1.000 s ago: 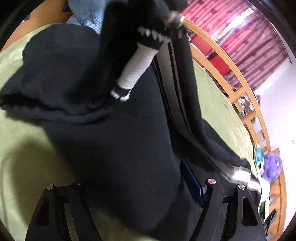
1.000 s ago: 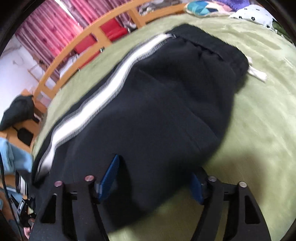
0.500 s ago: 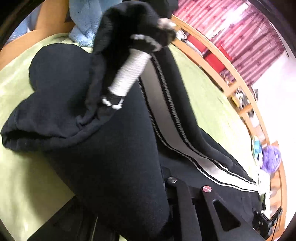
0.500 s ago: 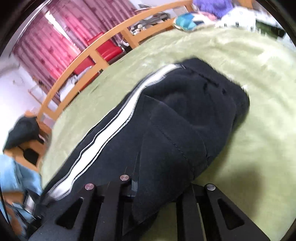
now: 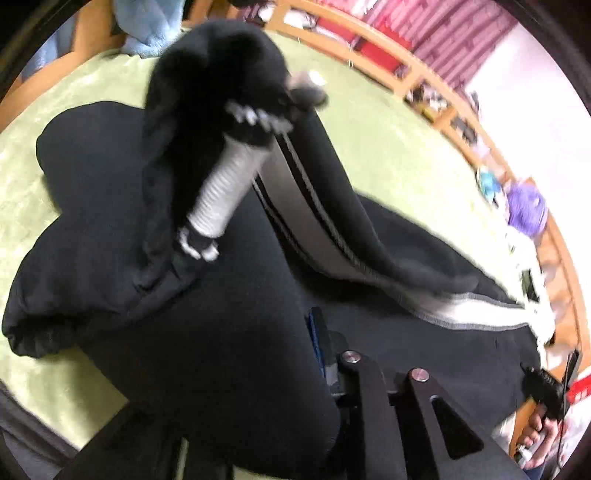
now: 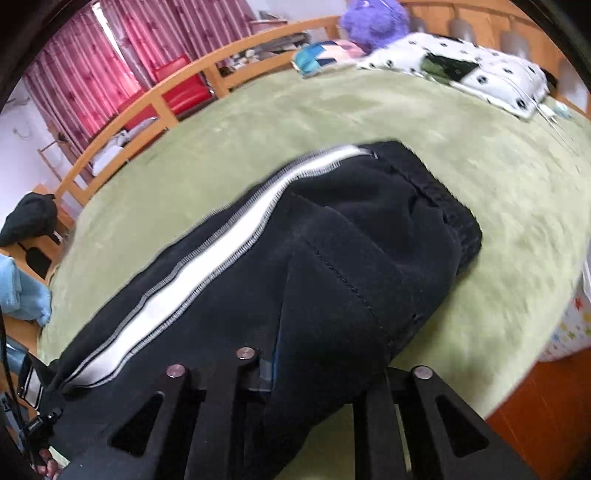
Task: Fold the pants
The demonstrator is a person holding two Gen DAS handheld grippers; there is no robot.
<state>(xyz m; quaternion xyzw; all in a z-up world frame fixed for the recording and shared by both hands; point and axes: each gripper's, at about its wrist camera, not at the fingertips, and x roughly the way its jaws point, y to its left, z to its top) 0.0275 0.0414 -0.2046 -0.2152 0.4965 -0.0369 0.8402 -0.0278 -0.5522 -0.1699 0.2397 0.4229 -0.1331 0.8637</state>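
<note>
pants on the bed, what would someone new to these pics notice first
The black pants fill the middle of both views, spread on the green bedcover, with a bright white side stripe running along one leg. Both the left gripper and the right gripper are clamped on the fabric, and a purple plush toy sits by the wooden rail.

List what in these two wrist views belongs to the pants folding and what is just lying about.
Part of the job:
black pants with white side stripe
left gripper, shut on the fabric
right gripper, shut on the fabric
green blanket they lie on

Lying about:
purple plush toy
spotted white pillow
light blue fabric
</note>
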